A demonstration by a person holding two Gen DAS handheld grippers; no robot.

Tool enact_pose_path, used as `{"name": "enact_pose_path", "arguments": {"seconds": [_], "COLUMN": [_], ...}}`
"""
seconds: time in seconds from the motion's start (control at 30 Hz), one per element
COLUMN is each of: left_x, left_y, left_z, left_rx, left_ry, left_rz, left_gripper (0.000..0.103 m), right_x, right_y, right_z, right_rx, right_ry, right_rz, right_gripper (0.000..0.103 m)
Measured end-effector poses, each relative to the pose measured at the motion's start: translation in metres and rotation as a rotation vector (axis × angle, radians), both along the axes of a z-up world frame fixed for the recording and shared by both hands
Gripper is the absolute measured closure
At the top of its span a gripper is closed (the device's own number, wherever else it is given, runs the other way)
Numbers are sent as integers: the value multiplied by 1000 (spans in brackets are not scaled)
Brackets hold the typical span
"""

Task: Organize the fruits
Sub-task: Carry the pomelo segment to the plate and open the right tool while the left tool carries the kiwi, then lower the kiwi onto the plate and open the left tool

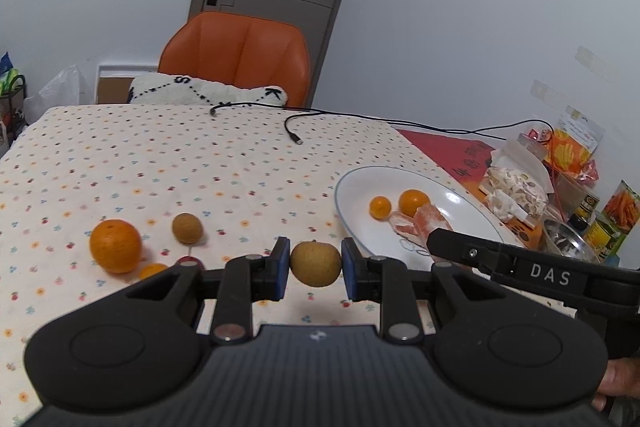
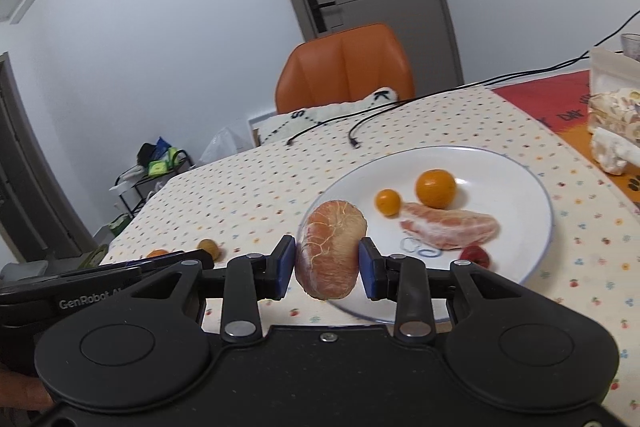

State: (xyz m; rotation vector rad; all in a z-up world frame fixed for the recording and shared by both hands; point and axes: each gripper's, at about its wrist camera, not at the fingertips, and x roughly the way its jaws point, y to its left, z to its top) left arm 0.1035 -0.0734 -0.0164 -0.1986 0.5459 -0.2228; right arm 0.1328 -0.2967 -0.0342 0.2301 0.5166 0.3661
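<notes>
Blue-padded jaws of the left gripper [image 1: 315, 264] were closed on a small brown round fruit [image 1: 315, 263], held clear above the dotted tablecloth [image 1: 160, 167]. On the cloth to its left lay a large orange [image 1: 115, 246], a brown kiwi-like fruit [image 1: 187, 227] and a small orange fruit [image 1: 153, 270] partly hidden behind the gripper body.

At right sat a white plate [image 2: 520, 183], with two small oranges [image 2: 435, 188] side by side and a peeled pink citrus segment [image 2: 450, 230] just in front of them. A small red fruit [image 2: 474, 257] rested near the plate's front rim.

Over the plate's near-left edge, the right gripper [image 2: 330, 263] clamped a second peeled citrus piece [image 2: 331, 251] between its jaws.

Beyond the table stood an orange chair [image 1: 236, 55].
</notes>
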Motion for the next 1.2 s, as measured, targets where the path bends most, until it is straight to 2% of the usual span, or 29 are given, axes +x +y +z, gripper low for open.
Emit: {"name": "enact_pose_path", "arguments": {"seconds": [0.6,1.03,1.2], "left_x": [23,35,35], "left_y": [-39,-55,-50], "left_z": [8,19,21], "left_rx": [7,-7,-35], "left_ry": [-21,-49,-42], "left_rz": [-81,-124,-136], "left_gripper": [77,78,67], "right_x": [-9,-8,-6], "right_y": [-36,-42,-42], "right_z": [5,5,4], "right_rx": [-6,-10,-5], "right_ry": [-29,-24,-17], "right_rz": [-90,-102,-106], "right_gripper": [54,50,49]}}
